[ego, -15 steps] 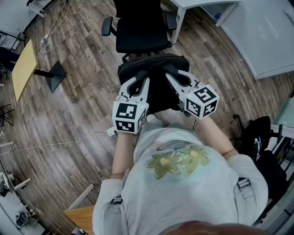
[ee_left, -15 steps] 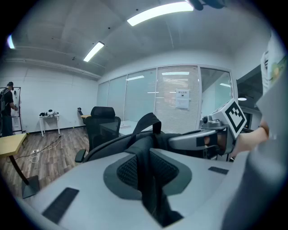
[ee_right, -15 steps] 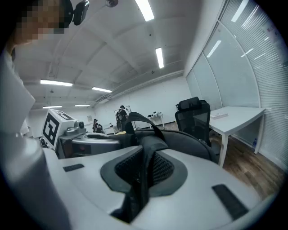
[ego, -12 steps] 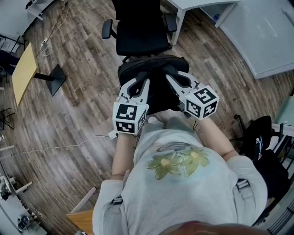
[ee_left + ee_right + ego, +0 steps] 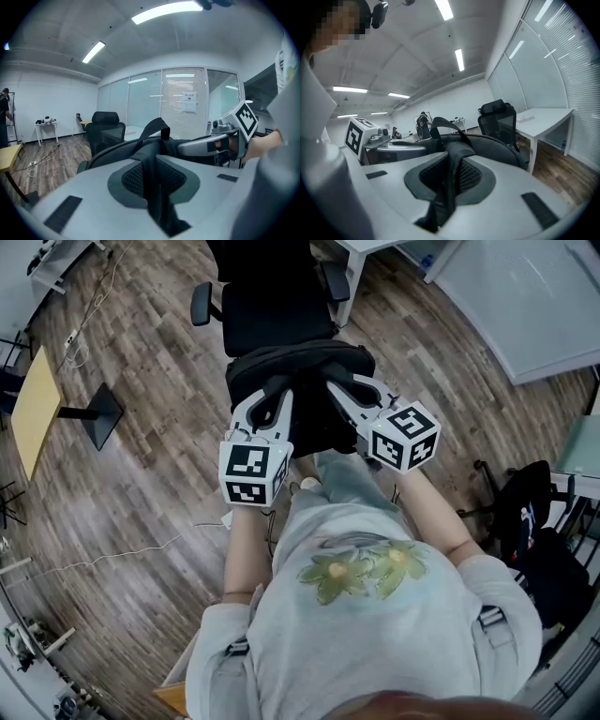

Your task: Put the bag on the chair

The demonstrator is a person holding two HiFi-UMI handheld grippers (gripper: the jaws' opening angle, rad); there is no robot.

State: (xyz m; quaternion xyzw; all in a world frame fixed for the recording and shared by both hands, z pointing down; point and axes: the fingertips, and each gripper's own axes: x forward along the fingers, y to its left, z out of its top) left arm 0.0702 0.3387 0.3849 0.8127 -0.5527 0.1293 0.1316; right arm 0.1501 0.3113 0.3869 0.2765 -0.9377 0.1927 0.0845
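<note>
A black bag hangs in the air between my two grippers, just short of the black office chair ahead. My left gripper is shut on a black strap of the bag. My right gripper is shut on another black strap. Each gripper view shows the strap pinched between the jaws, with the bag's body and its top handle beyond. The chair stands past the bag, its backrest upright.
A white desk stands right of the chair, with a white panel further right. A yellow table with a black base is at left. A cable lies on the wood floor. Black bags sit at right.
The chair and the bag have shifted up and left in the head view, and the bag now hangs closer to the chair seat. Both grippers keep their hold on the straps.
</note>
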